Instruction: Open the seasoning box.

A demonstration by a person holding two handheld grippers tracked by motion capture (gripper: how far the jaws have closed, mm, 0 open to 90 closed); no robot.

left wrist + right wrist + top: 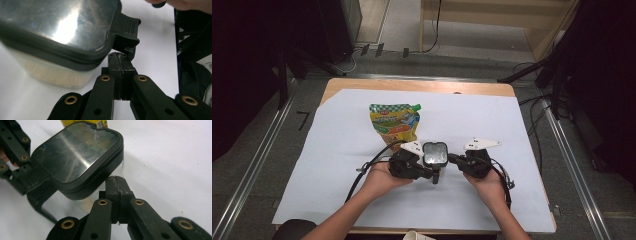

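A clear container with a shiny, black-rimmed lid (435, 153) stands on the white sheet between both hands. In the left gripper view the lid (65, 22) looms close, and its black latch tab (127, 30) sticks out just above my left gripper (121, 57), whose jaws are shut together with nothing between them. My right gripper (116, 181) is shut too, its tip against the container's wall just under the lid (77, 155). The latch (40, 195) hangs open on the far side. A green and yellow spouted pouch (394, 122) lies behind the container.
The white sheet (522, 150) covers a wooden table (412, 85) with edges all round. A paper cup rim (417, 235) pokes in at the near edge. Cables trail from both grippers. Dark stands and rails flank the table.
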